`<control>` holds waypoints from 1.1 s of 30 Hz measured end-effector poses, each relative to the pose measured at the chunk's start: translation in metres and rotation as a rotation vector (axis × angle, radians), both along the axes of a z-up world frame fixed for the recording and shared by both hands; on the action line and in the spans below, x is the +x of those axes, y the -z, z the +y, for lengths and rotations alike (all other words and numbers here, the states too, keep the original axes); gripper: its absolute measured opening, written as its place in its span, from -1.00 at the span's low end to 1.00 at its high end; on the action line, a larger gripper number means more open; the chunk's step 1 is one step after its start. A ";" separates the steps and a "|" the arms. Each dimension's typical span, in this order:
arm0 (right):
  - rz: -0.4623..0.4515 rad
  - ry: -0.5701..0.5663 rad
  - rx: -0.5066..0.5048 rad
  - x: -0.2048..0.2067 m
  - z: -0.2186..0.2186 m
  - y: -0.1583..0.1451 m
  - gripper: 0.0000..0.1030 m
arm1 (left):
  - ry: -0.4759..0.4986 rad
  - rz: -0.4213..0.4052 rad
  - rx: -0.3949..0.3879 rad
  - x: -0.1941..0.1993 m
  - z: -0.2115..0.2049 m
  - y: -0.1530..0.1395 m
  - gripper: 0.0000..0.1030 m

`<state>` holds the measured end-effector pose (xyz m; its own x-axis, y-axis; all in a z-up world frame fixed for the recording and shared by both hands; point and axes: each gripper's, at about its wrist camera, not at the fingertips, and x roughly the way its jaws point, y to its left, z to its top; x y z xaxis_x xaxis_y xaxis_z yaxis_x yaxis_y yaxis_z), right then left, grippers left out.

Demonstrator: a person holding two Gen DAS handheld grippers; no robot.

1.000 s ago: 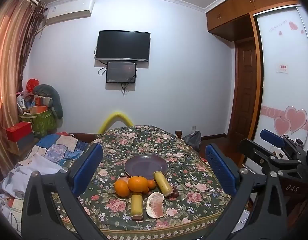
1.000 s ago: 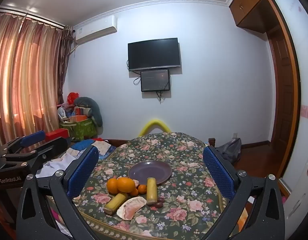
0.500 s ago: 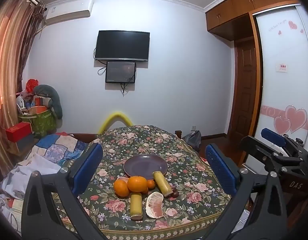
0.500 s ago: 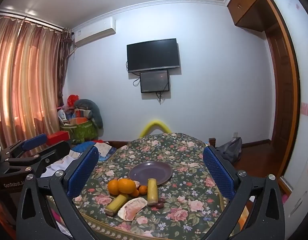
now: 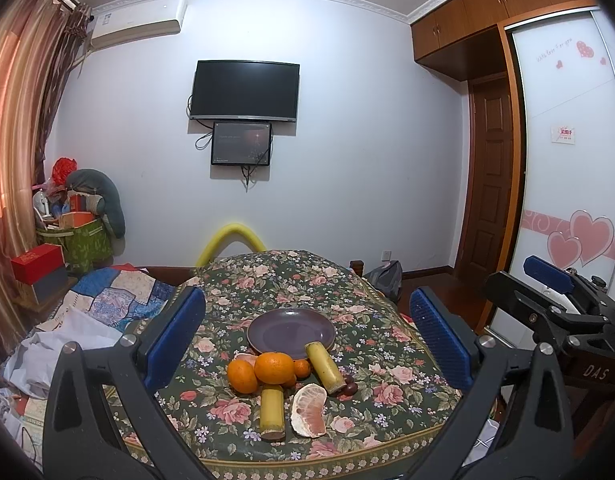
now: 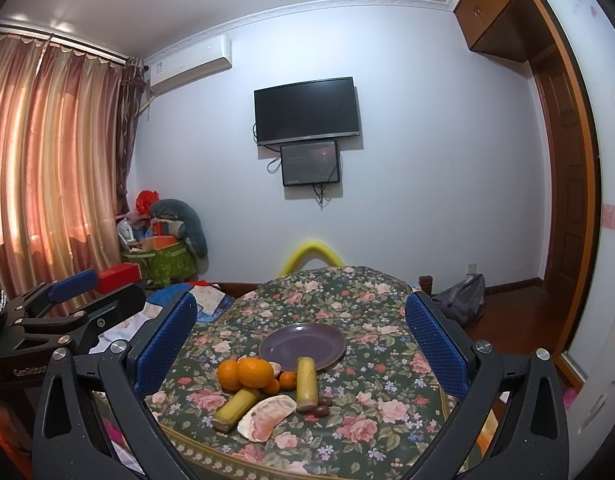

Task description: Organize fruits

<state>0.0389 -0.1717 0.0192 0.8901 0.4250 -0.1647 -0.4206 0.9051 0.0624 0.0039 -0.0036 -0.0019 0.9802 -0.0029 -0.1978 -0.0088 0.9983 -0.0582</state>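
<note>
A purple plate point(image 5: 290, 330) point(image 6: 302, 346) sits empty on the floral table point(image 5: 387, 384). In front of it lie oranges point(image 5: 273, 367) point(image 6: 254, 371), two yellow cane pieces point(image 5: 272, 411) point(image 5: 324, 367), a peeled pomelo segment point(image 5: 308, 409) point(image 6: 265, 417) and small dark red fruits point(image 5: 349, 388). My left gripper point(image 5: 307, 344) is open and empty, held back from the table's near edge. My right gripper point(image 6: 301, 350) is open and empty, also short of the table. Each gripper shows at the edge of the other's view.
A bed with patchwork bedding point(image 5: 107, 300) lies left of the table. A yellow foam arch point(image 5: 230, 236) stands behind the table. Boxes and bags point(image 5: 79, 236) pile up by the curtain. A wardrobe and door point(image 5: 491, 176) stand at right.
Both views have shifted only slightly; the grippers stay open and nothing on the table has moved.
</note>
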 end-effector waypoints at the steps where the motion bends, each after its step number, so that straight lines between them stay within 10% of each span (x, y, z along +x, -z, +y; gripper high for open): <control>1: -0.001 0.000 0.000 0.000 0.000 0.000 1.00 | 0.000 0.000 0.000 0.000 0.000 0.000 1.00; 33: 0.016 -0.002 0.002 0.003 -0.003 0.001 1.00 | -0.015 0.011 0.000 0.008 0.000 0.004 1.00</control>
